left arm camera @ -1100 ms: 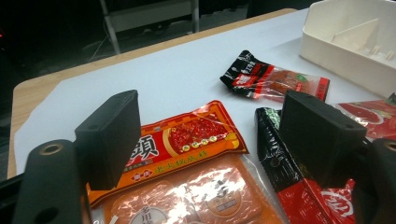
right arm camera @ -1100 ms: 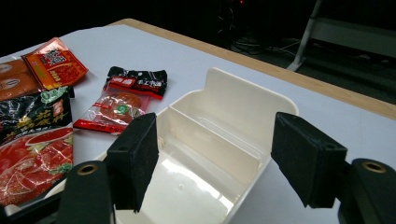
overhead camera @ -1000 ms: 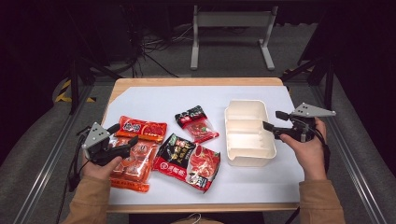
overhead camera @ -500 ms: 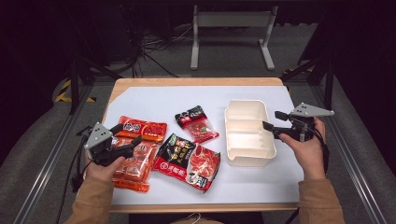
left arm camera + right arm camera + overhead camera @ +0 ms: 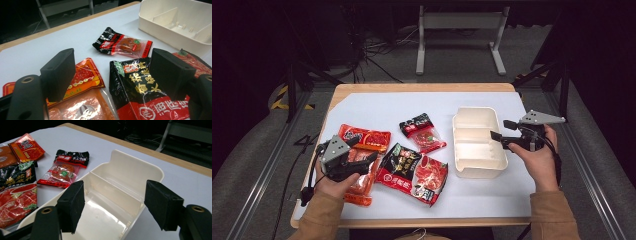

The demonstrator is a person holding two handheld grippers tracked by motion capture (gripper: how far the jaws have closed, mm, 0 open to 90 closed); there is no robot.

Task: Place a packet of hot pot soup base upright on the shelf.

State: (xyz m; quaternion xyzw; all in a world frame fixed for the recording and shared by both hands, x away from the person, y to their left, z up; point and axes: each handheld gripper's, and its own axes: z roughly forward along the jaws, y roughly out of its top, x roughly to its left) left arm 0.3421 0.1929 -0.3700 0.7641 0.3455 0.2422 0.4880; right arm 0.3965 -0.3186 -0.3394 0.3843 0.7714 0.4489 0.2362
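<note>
Left gripper has slid, jaws apart and empty, toward the black sauce packet, so we grab next

Through the left gripper view I see my left gripper with its two black block jaws standing wide apart and nothing pressed between them. I take the black and red sauce packet with yellow characters as my landmark; it lies flat on the white table sheet, directly under the gap and the right-hand jaw. Just left of it lies an orange foil packet, partly behind the left-hand jaw, with a clear-fronted orange pouch nearer the camera. Beyond the landmark rests a small black and red packet with a clear window. Further beyond, to the right, stands a white plastic divided tray, empty.
</note>
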